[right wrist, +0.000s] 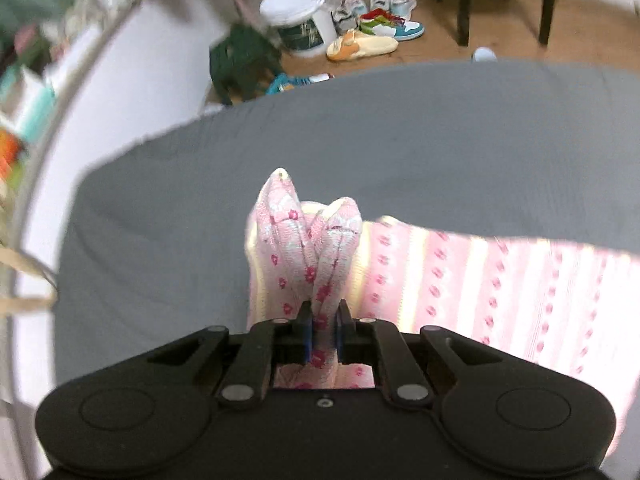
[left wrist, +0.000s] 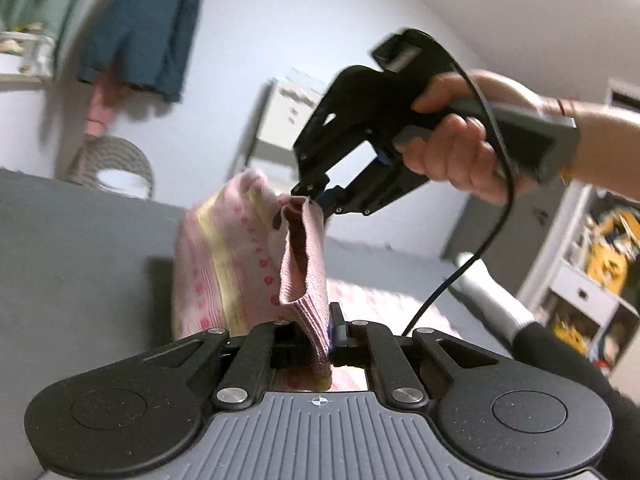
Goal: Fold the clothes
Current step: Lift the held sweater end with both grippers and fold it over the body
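Pink garment is pinched by both closed jaws, left gripper and right gripper, above grey bed. Edges are best kept level and taut.

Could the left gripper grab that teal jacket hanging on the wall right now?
Probably not. The left gripper is shut on the pink garment, which the right gripper also pinches, so it is occupied. The teal jacket hangs on the far wall beyond the grey bed.
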`<state>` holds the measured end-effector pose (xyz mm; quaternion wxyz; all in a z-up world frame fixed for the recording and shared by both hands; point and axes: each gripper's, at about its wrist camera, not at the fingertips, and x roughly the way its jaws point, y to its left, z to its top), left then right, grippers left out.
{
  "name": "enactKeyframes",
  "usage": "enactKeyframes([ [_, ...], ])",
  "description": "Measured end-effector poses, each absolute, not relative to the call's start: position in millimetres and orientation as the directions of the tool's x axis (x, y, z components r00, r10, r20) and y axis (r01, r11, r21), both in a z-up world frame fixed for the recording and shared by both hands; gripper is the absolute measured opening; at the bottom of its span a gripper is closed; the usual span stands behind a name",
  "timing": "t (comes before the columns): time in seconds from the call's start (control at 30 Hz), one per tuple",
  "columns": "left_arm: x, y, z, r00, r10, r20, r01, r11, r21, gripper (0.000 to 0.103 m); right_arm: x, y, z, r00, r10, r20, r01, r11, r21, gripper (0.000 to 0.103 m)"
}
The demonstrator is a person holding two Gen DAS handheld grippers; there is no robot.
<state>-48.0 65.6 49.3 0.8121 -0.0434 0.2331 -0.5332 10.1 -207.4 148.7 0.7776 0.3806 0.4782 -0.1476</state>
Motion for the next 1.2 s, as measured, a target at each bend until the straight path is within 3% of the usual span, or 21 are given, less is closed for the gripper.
enactKeyframes([
  [0.2,-88.5,26.6,43.2,0.269,-0.873,-0.407,0.871,0.401,-0.283,0.006,-59.3,-241.8,84.2,0.659,0.174,-0.732,0.597,0.472,0.649,0.011],
  [0.53,-99.4,-12.5,40.2,0.259,-0.845,-0.467,0.895,0.392,-0.213,0.006,-101.8,-247.1,53.8,0.779,0.132,-0.613,0.534,0.371,0.76,0.011],
  [0.63,-98.0,-19.0,41.6,0.258,-0.841,-0.475,0.9,0.388,-0.198,0.006,-96.6,-249.8,44.2,0.753,0.106,-0.65,0.561,0.413,0.717,0.011],
  [0.73,-95.3,-32.6,34.4,0.275,-0.807,-0.522,0.901,0.406,-0.153,0.007,-89.1,-250.6,35.6,0.724,0.09,-0.684,0.574,0.471,0.67,0.023],
  [0.8,-99.0,-35.6,33.4,0.291,-0.797,-0.529,0.897,0.42,-0.139,0.007,-91.8,-252.5,45.1,0.749,0.041,-0.662,0.566,0.48,0.67,0.046],
  [0.83,-102.1,-37.1,35.0,0.302,-0.793,-0.528,0.898,0.423,-0.121,0.007,-94.1,-253.7,52.6,0.761,0.001,-0.648,0.567,0.483,0.667,0.068],
  [0.87,-105.5,-38.8,36.8,0.313,-0.788,-0.531,0.9,0.424,-0.098,0.007,-96.5,-254.9,60.0,0.773,-0.041,-0.633,0.569,0.488,0.663,0.074],
  [1.0,-114.6,-42.8,40.4,0.356,-0.769,-0.53,0.898,0.439,-0.033,0.007,-81.2,-267.9,80.3,0.793,-0.016,-0.609,0.521,0.537,0.664,0.069],
  [1.1,-119.7,-44.0,42.3,0.386,-0.76,-0.523,0.894,0.447,0.009,0.007,-53.9,-269.0,81.4,0.733,-0.007,-0.681,0.554,0.587,0.591,0.056],
  [1.13,-122.3,-44.3,42.9,0.396,-0.758,-0.518,0.894,0.448,0.028,0.007,-44.8,-267.4,80.5,0.709,-0.008,-0.705,0.563,0.609,0.559,0.045],
  [1.2,-129.1,-44.6,43.4,0.414,-0.756,-0.507,0.894,0.444,0.068,0.007,-34.5,-261.6,77.5,0.681,0.009,-0.732,0.557,0.643,0.526,0.035],
])
